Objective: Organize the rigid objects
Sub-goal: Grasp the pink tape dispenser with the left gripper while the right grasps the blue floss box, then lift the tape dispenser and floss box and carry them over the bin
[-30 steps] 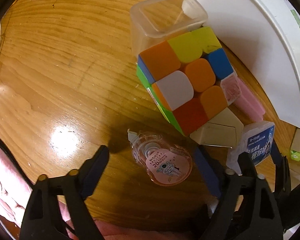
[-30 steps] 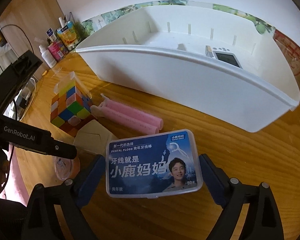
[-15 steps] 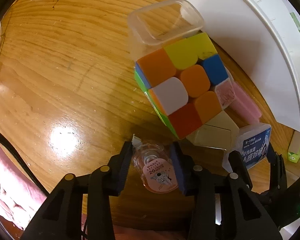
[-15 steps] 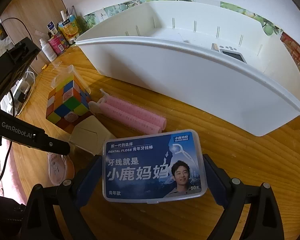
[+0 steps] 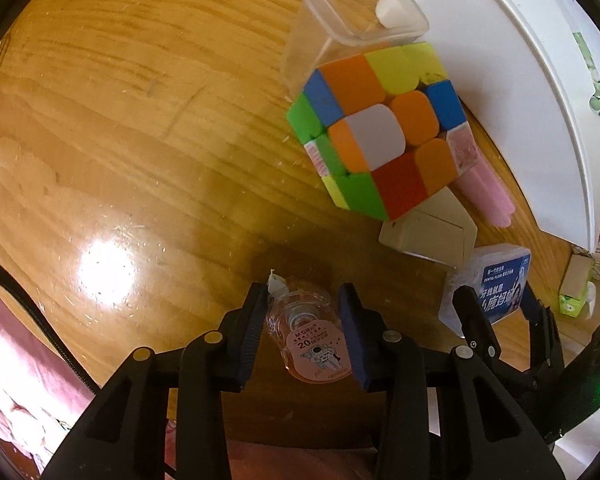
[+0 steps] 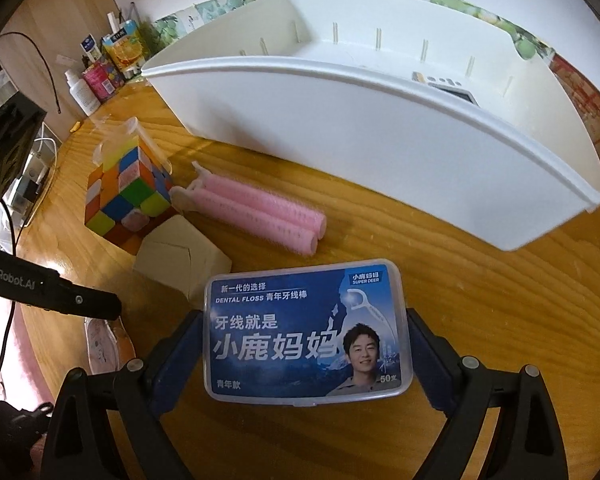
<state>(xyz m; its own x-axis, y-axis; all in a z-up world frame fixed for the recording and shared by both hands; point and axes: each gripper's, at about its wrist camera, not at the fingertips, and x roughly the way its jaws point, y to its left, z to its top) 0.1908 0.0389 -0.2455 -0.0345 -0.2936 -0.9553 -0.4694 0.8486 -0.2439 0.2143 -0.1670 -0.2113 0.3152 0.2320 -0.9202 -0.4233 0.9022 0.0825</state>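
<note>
Left tongs around correction tape

left gripper | jaws clamp correction tape | cube ahead

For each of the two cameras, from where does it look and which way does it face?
Left wrist: sits on the left tool, looking down at the table; its fingers clamp a correction tape; the right tool shows.
Right wrist: sits on the right tool, facing the white bin; it clamps a dental floss box.
Shared: floss box, puzzle cube, pink rollers.
</note>
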